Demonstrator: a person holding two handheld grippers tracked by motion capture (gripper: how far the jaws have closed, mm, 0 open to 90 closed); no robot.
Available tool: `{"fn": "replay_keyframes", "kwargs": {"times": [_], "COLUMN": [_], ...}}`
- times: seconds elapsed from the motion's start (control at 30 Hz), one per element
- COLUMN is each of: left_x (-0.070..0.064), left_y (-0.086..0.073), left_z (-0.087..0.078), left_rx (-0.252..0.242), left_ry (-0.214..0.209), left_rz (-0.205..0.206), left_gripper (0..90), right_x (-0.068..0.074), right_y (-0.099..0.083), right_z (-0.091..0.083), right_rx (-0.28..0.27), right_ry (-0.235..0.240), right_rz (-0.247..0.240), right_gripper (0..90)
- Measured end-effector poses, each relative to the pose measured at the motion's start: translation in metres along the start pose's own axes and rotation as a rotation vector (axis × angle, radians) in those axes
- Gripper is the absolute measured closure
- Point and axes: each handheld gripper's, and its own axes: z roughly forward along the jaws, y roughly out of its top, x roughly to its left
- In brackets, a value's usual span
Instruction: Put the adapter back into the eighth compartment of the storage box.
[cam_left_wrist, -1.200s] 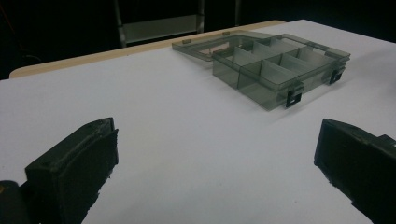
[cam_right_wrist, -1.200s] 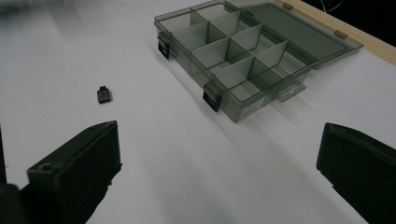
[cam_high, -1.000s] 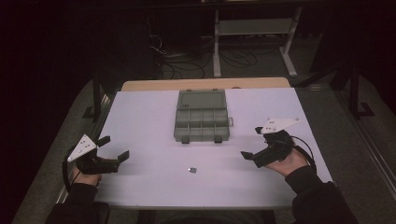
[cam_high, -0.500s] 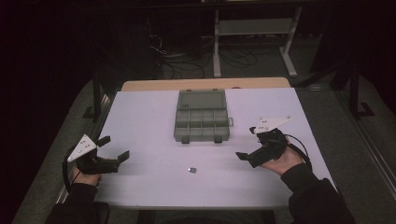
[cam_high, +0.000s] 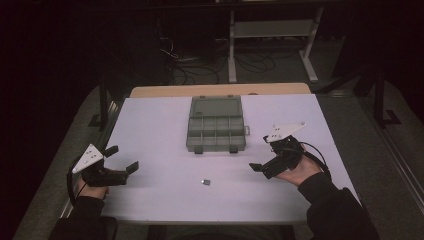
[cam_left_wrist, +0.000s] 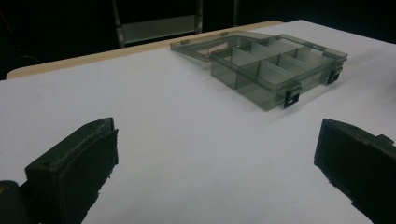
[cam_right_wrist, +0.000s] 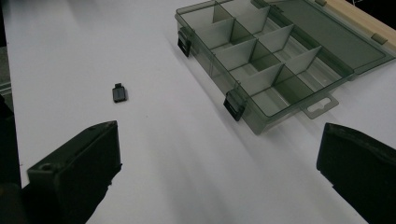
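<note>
Two handheld grippers are held low over a white table (cam_high: 160, 125), each with its jaws spread wide and nothing between them. The left gripper (cam_high: 122, 160) is seen at the table's near left corner, gripped by a hand (cam_high: 86, 189) in a dark sleeve; the right gripper (cam_high: 261, 153) is seen toward the near right, angled inward. A small dark part (cam_high: 205, 182) is seen lying on the bare tabletop between the two grippers, near the front edge and well apart from both. Farther back, at the table's middle, a smoky transparent organizer box (cam_high: 215, 131) is seen lying open, its lid folded flat toward the far side, its divided compartments apparently empty and two dark latches shown on its near wall.
</note>
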Motion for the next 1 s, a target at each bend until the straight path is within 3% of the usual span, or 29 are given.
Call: {"fn": "replay_keyframes", "kwargs": {"times": [1.0], "left_x": [0.000], "left_y": [0.000], "left_z": [0.000], "left_rx": [0.000], "left_ry": [0.002], "left_rz": [0.002], "left_gripper": [0.0], "right_x": [0.007], "right_y": [0.027], "right_z": [0.022], "right_rx": [0.053], "right_ry": [0.052], "right_rz": [-0.052], "right_gripper": [0.0]}}
